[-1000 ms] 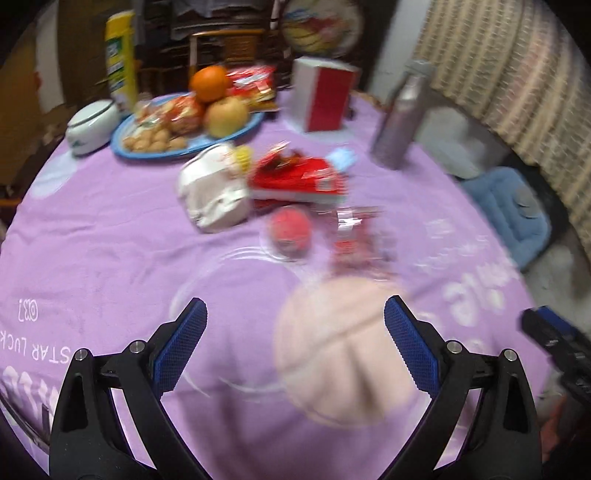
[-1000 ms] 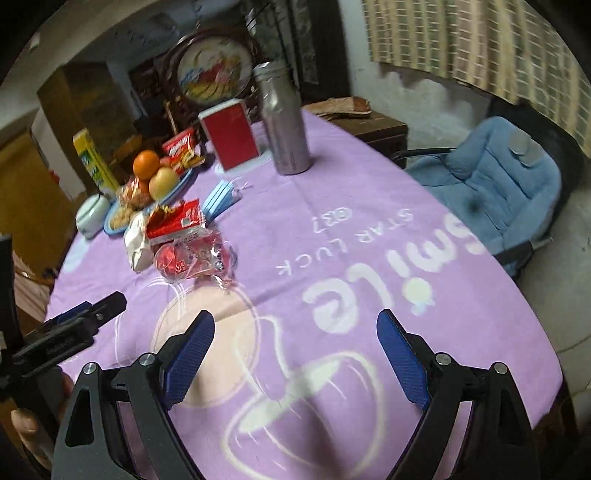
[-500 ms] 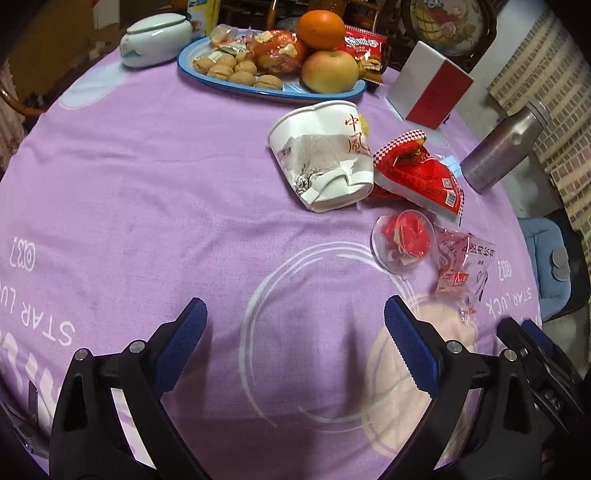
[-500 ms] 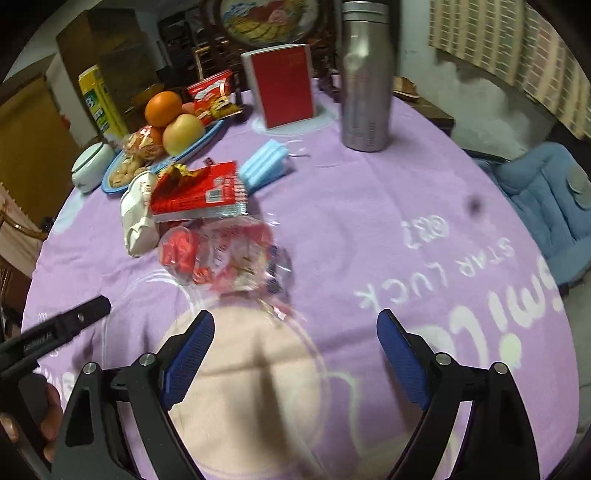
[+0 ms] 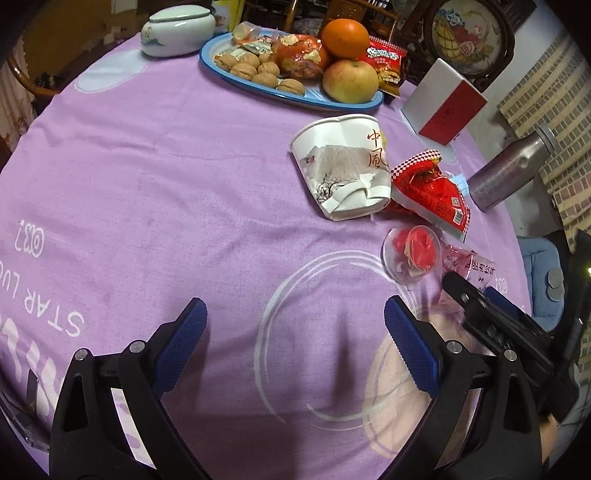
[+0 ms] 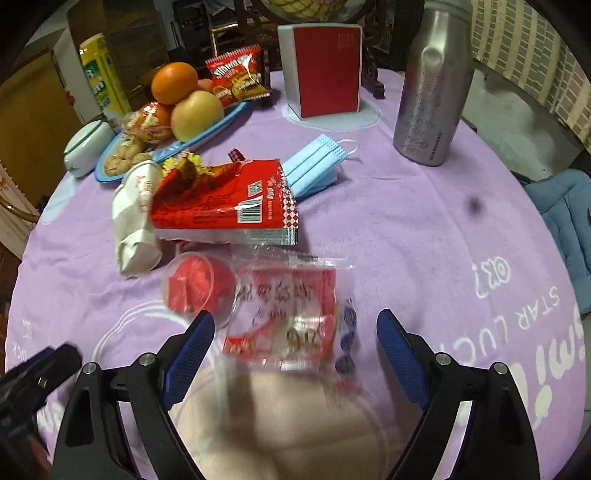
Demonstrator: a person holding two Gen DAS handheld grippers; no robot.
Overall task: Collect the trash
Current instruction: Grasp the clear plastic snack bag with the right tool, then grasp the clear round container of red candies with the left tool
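Trash lies on the purple tablecloth (image 5: 166, 184): a crushed white paper cup (image 5: 343, 166) (image 6: 135, 218), a red snack bag (image 5: 430, 192) (image 6: 225, 199), a clear lid with red scraps (image 5: 412, 254) (image 6: 197, 284), a clear red-printed wrapper (image 6: 284, 314) (image 5: 469, 266) and a blue face mask (image 6: 314, 166). My right gripper (image 6: 293, 343) is open, low over the table, its fingers either side of the near end of the clear wrapper. My left gripper (image 5: 293, 339) is open over bare cloth, well short of the cup. The right gripper's black finger (image 5: 480, 306) shows at the left view's right edge.
A blue plate (image 5: 280, 96) of walnuts, an apple (image 5: 349, 81) and an orange stands at the back. Beside it are a white lidded jar (image 5: 177, 26), a red-and-white box (image 6: 321, 70) and a steel bottle (image 6: 432, 81). A blue-cushioned chair (image 6: 565, 218) stands off the table's right.
Both grippers moved forward toward the trash pile. The right one closed in on the clear wrapper, which now sits between its fingers. The left view swung left and lower.
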